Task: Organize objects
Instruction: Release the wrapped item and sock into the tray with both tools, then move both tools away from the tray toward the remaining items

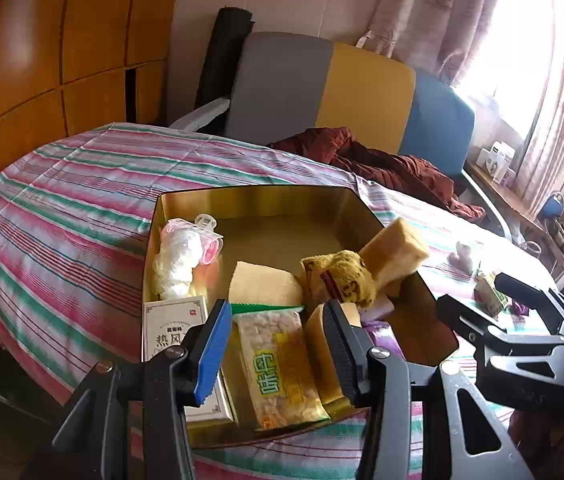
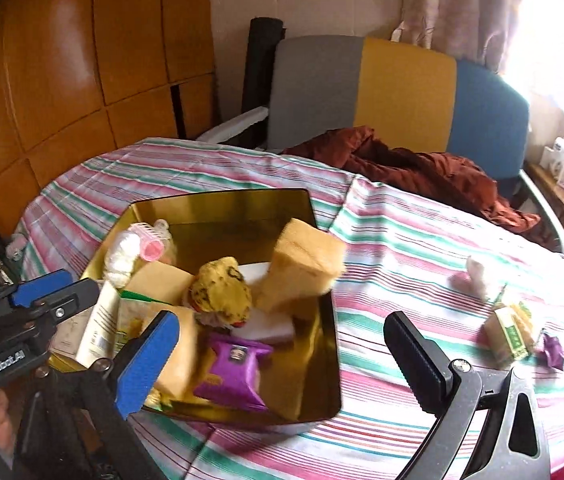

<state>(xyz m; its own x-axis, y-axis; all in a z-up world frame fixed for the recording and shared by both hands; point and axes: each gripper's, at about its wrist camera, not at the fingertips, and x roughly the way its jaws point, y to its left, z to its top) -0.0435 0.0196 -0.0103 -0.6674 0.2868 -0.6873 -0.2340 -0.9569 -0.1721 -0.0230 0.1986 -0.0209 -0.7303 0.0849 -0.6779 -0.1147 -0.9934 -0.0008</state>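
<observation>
A gold tin (image 1: 258, 196) (image 2: 330, 360) on the striped tablecloth holds several items: a snack packet (image 1: 278, 364), a white box (image 1: 170, 320), pink rollers (image 2: 150, 248), a yellow patterned cloth (image 2: 222, 288) and a purple packet (image 2: 234, 372). A tan sponge block (image 2: 302, 268) (image 1: 396, 254) leans tilted and blurred against the tin's right rim. My right gripper (image 2: 282, 360) (image 1: 494, 300) stands wide open over the tin's near right corner, touching nothing. My left gripper (image 1: 278, 348) hovers over the snack packet with its jaws partly apart and nothing pressed between them.
On the cloth right of the tin lie a small green-and-yellow box (image 2: 510, 332), a purple wrapper (image 2: 554, 350) and a white-pink lump (image 2: 478, 276). A maroon cloth (image 2: 422, 168) lies at the far edge before a grey, yellow and blue chair (image 2: 402, 88). Wooden cabinets stand left.
</observation>
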